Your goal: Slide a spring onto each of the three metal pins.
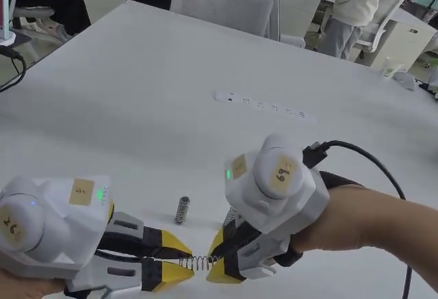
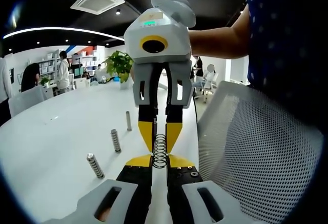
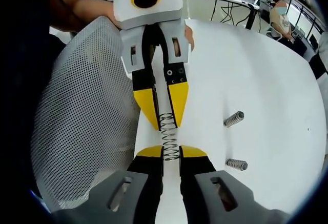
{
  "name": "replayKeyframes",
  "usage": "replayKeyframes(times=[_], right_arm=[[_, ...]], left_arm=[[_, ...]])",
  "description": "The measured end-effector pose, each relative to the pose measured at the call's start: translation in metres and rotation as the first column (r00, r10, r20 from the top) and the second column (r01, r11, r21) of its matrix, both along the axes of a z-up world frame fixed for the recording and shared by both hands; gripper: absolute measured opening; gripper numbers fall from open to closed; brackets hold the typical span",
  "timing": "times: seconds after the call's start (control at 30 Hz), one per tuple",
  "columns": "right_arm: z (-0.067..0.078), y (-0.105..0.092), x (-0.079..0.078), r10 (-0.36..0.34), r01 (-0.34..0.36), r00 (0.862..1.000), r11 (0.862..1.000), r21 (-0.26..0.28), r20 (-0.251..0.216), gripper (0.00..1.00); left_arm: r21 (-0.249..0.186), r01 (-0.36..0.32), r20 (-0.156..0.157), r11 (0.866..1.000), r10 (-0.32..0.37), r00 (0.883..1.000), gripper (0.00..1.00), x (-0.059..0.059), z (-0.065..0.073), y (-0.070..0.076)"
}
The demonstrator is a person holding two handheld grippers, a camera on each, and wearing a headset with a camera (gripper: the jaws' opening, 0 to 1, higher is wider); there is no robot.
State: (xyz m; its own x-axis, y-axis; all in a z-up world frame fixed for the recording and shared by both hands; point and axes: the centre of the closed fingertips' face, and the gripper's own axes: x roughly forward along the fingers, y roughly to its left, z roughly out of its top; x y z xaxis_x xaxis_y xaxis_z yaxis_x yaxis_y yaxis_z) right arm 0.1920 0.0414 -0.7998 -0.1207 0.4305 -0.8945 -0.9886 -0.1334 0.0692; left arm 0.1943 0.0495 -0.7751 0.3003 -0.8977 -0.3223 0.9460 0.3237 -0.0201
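White surface point(image 1: 137, 107) before me, a power strip point(image 1: 263, 105) lying on it; a grey chair point(image 1: 219, 1) at its far edge; a person point(image 1: 356, 5) standing beyond.

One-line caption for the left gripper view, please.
Left gripper and right gripper, tip to tip, both clamp one spring above the white table; a spring-wrapped pin stands nearby.

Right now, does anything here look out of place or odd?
Nothing is spilled or broken. One oddity: a thin coiled wire spring is held in mid-air, its ends pinched by the left claw and the right claw, while a bare grey metal pin stands on the white table without one.
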Motion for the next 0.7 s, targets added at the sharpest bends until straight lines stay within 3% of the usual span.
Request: replayKeyframes(times=[0.3,0.7], right_arm=[[0.021,0.005,0.002,-0.049,0.049,0.999,0.998,0.030,-0.004,0.08],[0.037,0.018,0.002,-0.041,0.041,0.999,0.998,0.039,0.012,0.07]], left_arm=[[-0.009,-0.011,0.005,1.000,0.011,1.000,0.02,0.003,0.001,0.001],[-0.025,-0.022,0.016,0.999,0.022,1.000,0.02,0.005,0.005,0.001]])
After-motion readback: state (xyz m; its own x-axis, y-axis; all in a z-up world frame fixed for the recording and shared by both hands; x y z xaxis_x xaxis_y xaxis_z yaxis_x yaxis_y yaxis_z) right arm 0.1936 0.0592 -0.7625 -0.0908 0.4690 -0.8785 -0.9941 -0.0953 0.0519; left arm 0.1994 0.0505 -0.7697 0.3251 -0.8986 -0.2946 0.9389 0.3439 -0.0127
